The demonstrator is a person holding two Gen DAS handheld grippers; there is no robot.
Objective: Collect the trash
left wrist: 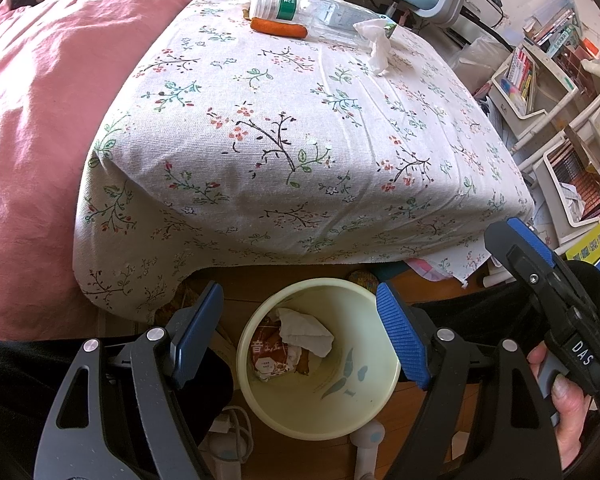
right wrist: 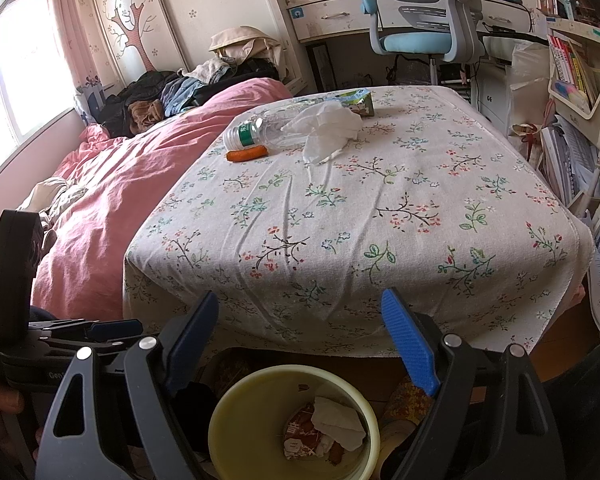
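Bin (left wrist: 380,408), lower centre: tissue and wrapper already deposited. Table (left wrist: 284,184), far end, upper frame: bottle (left wrist: 324,12), carrot (left wrist: 278,27), tissue (left wrist: 376,42), carton (right wrist: 356,101) left uncollected. Left gripper (left wrist: 300,332) and right gripper (right wrist: 300,340): jaws apart, nothing held.

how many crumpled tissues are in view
2: one tissue on the table beside the plastic bottle, one tissue in the bin. More may be buried under it.
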